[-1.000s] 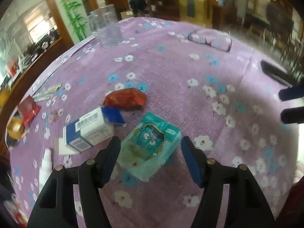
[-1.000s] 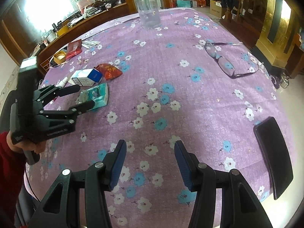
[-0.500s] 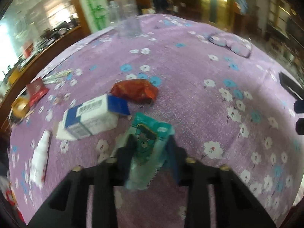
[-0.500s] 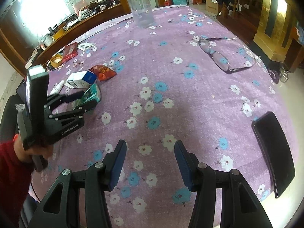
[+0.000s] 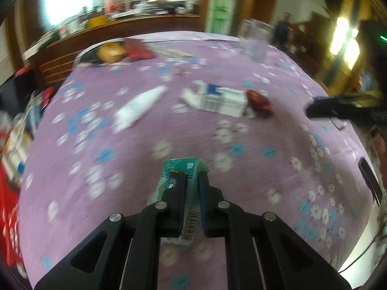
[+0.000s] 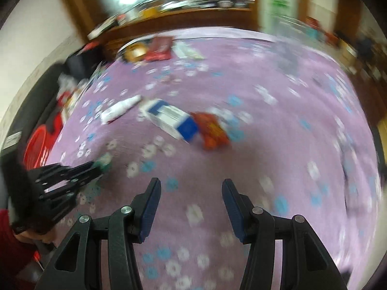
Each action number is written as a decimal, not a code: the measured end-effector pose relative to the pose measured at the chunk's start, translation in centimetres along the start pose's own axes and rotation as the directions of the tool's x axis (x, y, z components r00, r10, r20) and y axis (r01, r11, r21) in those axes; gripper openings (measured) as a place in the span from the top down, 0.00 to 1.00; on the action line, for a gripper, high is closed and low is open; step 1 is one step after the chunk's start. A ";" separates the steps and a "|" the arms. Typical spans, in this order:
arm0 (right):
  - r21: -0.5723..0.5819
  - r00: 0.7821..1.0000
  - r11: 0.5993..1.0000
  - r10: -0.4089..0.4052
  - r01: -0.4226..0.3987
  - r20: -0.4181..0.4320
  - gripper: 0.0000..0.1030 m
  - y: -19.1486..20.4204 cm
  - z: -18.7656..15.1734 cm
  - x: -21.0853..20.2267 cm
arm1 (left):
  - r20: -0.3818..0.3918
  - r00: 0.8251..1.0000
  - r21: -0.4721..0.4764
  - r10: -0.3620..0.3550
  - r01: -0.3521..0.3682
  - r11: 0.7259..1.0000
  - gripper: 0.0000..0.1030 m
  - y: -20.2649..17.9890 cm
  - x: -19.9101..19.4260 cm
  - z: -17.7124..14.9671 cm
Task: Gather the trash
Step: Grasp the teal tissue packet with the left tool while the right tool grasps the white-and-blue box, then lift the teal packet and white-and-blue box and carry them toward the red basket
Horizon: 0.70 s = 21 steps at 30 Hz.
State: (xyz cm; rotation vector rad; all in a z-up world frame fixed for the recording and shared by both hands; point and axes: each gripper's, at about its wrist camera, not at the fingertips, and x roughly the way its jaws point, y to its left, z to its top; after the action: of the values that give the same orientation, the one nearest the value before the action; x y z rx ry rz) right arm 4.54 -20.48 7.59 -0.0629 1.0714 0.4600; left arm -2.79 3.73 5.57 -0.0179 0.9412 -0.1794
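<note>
**Soft pack at risk of slipping**

The teal tissue pack (image 5: 185,181) is pinched between the closed jaws of the left gripper (image 5: 191,183), raised above the purple tablecloth (image 5: 266,169). Being soft, it could be squeezed out mid-swing. The right gripper (image 6: 191,200) is held wide open, empty, near the blue-and-white box (image 6: 173,119).

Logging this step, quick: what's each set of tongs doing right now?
Left tongs: closed on the teal tissue pack.
Right tongs: open, holding nothing.
</note>
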 end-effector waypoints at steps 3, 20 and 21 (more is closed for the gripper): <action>-0.112 0.999 0.993 0.031 -0.035 -0.036 0.45 1.7 3.3 2.5 | 0.002 1.000 -0.053 0.026 -0.026 0.998 0.90 2.1 -1.1 -1.1; -0.380 0.974 0.924 -0.126 0.047 -0.187 0.56 5.0 9.4 14.6 | -0.015 1.000 -0.190 0.021 -0.023 0.981 0.82 8.3 -2.6 -4.2; -0.366 0.974 0.930 -0.117 0.040 -0.192 0.60 5.1 9.3 14.4 | -0.017 1.000 -0.189 0.026 -0.029 0.982 0.78 8.3 -2.5 -4.2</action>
State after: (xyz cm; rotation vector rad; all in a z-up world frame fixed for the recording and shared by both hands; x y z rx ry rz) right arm 15.92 -8.59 0.58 -0.4887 1.1762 0.5820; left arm -6.42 12.62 4.30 -0.1792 0.9696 -0.0641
